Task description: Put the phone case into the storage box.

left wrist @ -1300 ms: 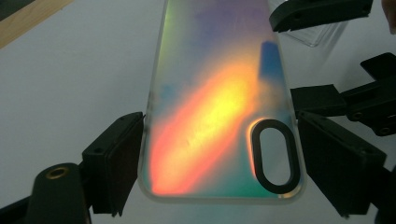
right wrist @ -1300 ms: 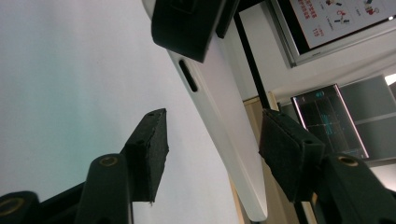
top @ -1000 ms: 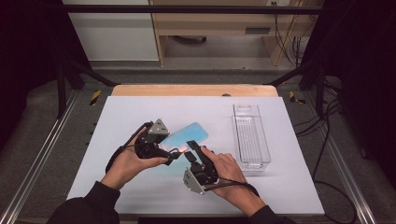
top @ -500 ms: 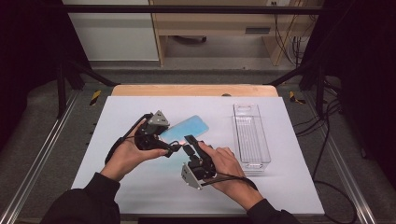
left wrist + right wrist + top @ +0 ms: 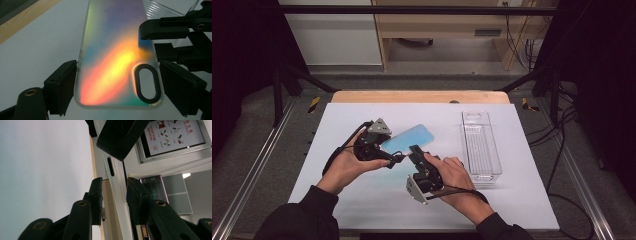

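Near the middle of the table [image 5: 362,200], the left gripper [image 5: 398,158] clamps the phone case [image 5: 409,138] across its width, while the right gripper [image 5: 414,150] has just been closing on its edge.

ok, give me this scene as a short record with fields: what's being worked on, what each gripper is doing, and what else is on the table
item: iridescent phone case, lifted off the white table
left gripper: jaws on the case's two long edges near the camera cutout, holding it
right gripper: jaws have just been closing, the case's thin edge between them; contact unclear
container: clear plastic bin, to the right of the hands
bin contents: looks empty
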{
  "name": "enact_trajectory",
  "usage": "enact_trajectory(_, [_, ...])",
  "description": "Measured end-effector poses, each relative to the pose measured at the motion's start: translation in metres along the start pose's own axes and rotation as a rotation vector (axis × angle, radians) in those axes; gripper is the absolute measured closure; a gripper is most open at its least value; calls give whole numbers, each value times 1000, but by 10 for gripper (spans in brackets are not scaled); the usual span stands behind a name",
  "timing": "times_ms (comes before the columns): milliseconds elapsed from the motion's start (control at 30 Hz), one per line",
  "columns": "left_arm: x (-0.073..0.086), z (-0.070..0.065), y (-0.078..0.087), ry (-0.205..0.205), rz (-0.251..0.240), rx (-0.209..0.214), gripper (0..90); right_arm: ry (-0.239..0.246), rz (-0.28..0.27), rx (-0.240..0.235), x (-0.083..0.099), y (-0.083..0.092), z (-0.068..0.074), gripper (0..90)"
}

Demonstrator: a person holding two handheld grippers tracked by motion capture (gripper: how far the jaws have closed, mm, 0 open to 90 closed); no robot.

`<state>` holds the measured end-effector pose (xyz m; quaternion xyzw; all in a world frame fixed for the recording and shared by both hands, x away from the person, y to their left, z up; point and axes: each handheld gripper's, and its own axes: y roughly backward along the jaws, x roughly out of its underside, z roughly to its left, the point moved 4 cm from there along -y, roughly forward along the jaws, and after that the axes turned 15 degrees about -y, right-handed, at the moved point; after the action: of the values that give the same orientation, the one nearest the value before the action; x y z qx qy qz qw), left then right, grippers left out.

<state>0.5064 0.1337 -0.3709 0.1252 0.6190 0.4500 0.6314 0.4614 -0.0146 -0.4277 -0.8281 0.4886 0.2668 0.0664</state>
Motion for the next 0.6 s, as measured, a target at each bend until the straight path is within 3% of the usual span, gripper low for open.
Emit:
enact_trajectory(267, [0,3,-2,40,-11,0,168,-7,-8,-1,-2,0,0,770])
enact_trajectory(600, [-2,4,-3,76,-48,5,168,-36,9,-10,0,0,-1,811])
